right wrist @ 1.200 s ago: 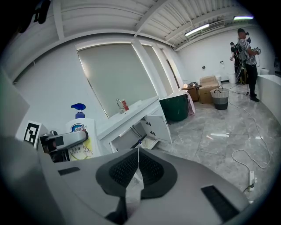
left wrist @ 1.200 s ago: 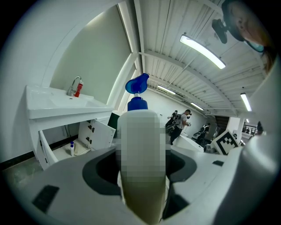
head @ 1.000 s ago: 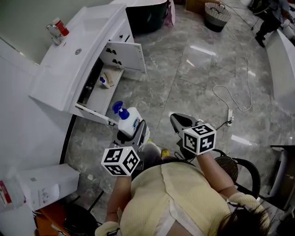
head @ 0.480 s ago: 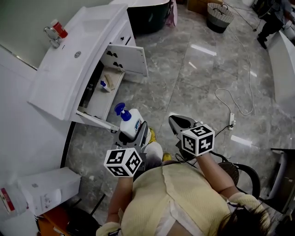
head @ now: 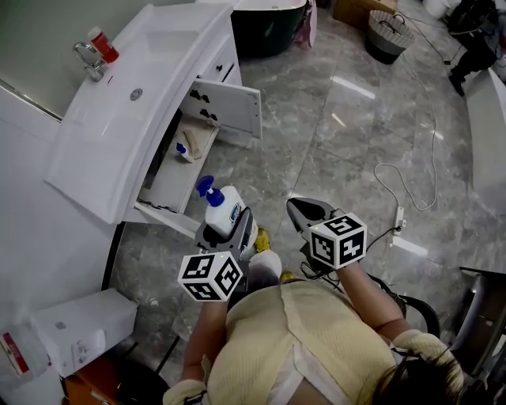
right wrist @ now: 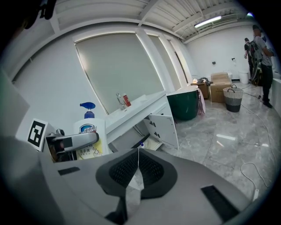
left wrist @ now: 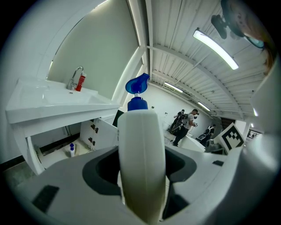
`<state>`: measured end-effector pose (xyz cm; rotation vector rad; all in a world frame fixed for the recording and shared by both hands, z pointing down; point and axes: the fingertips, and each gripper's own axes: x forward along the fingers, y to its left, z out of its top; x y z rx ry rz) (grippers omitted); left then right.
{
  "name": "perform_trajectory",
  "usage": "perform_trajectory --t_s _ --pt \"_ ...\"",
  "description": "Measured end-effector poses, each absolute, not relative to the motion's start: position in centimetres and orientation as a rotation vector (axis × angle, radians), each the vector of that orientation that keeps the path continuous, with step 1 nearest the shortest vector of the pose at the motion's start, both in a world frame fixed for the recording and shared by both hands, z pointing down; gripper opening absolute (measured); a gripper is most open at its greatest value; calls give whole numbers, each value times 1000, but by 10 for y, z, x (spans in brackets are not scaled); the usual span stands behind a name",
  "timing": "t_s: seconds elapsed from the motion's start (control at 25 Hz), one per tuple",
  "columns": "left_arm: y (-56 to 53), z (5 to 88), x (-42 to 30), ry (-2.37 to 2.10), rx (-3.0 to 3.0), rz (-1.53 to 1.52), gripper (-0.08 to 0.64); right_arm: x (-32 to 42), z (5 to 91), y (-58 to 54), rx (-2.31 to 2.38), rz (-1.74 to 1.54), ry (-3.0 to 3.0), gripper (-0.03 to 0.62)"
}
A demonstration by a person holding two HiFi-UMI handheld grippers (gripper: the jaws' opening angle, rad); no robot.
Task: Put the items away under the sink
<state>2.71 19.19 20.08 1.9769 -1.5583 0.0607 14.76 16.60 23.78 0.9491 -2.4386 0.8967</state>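
Observation:
My left gripper (head: 226,231) is shut on a white pump bottle (head: 224,209) with a blue pump head, held upright over the grey floor. In the left gripper view the bottle (left wrist: 140,158) fills the space between the jaws. My right gripper (head: 305,212) hangs beside it to the right, shut, with nothing between its fingers (right wrist: 137,169). The white sink cabinet (head: 150,87) stands ahead at the left with its door (head: 229,107) swung open. A small blue-capped bottle (head: 183,149) and a folded cloth (head: 198,134) lie on the cabinet's floor.
A red-capped bottle (head: 103,46) stands by the tap. A dark green tub (head: 269,24) and a basket (head: 390,33) sit further back. A cable with a power strip (head: 395,212) lies on the floor at right. A white box (head: 83,324) is at lower left.
The view has drifted a little, and the cabinet now sits slightly further right in the picture. Both grippers keep their places and the bottle stays held.

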Motion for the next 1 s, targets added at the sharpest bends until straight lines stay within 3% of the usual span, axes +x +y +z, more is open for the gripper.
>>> perform_trajectory --t_s 1.0 --pt "86 226 -42 -1513 1954 78 298 64 247 50 937 858 -2413 28"
